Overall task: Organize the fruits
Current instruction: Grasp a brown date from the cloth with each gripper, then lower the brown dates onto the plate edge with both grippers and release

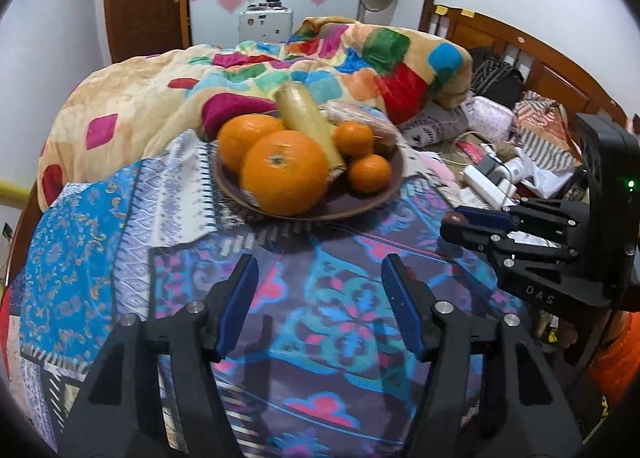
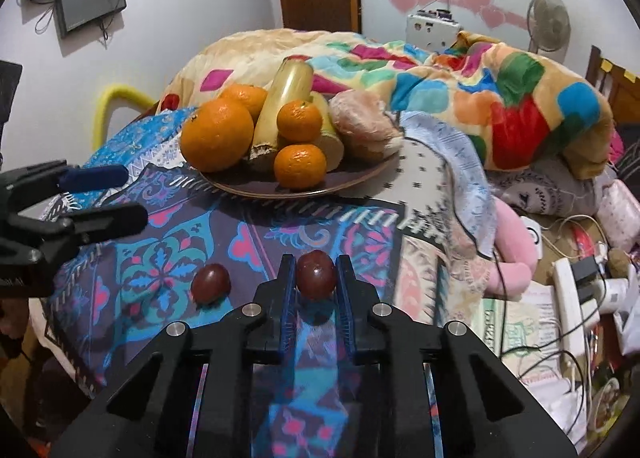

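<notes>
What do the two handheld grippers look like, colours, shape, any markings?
Both are matte black plastic with angular, triangular cut-outs and round silver pivot pins. The left gripper and right gripper each carry two fingers lined with blue pads. The right one's body shows the letters DAS and a small green light. No cables or sleeves are clearly visible.

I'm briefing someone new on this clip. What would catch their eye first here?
Probably the plate piled with fruit at the far side of the patterned cloth, led by a big orange at its front left. Next, the right gripper closed on a dark red fruit, with a second dark red fruit lying on the cloth just to its left.
</notes>
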The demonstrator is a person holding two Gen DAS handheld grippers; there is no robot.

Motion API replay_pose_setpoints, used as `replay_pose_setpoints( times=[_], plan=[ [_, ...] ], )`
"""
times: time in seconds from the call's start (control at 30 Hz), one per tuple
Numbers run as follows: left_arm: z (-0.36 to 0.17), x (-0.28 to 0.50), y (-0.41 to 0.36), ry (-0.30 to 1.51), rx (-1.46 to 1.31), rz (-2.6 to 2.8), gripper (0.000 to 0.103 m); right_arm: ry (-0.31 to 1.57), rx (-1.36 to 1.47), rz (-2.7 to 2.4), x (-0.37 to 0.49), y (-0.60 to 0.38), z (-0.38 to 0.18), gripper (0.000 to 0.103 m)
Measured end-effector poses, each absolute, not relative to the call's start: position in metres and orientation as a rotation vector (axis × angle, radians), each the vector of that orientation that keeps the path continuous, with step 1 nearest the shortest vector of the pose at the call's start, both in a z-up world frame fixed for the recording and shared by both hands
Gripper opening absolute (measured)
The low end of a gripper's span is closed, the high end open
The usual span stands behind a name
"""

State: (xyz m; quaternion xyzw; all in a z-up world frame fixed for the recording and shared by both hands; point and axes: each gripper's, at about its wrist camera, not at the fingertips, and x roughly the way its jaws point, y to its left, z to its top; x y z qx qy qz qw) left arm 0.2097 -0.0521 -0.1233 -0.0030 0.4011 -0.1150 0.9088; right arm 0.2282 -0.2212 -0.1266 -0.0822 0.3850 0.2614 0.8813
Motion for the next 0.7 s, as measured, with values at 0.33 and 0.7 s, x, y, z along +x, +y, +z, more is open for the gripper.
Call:
replay_pose_setpoints(
  times=[0.33,0.7],
  plan=[
    [-0.149,0.208,-0.102,0.899,0.042,-0.308,0.039,0.793,-0.145,0.530,0.208,-0.242,-0.130,0.018],
    [-0.159,0.216,-0.106,0.899,0.014,-0.301,0.016,0.767,-0.115,0.523,0.211,-0.256,-0.127,0.018]
  ],
)
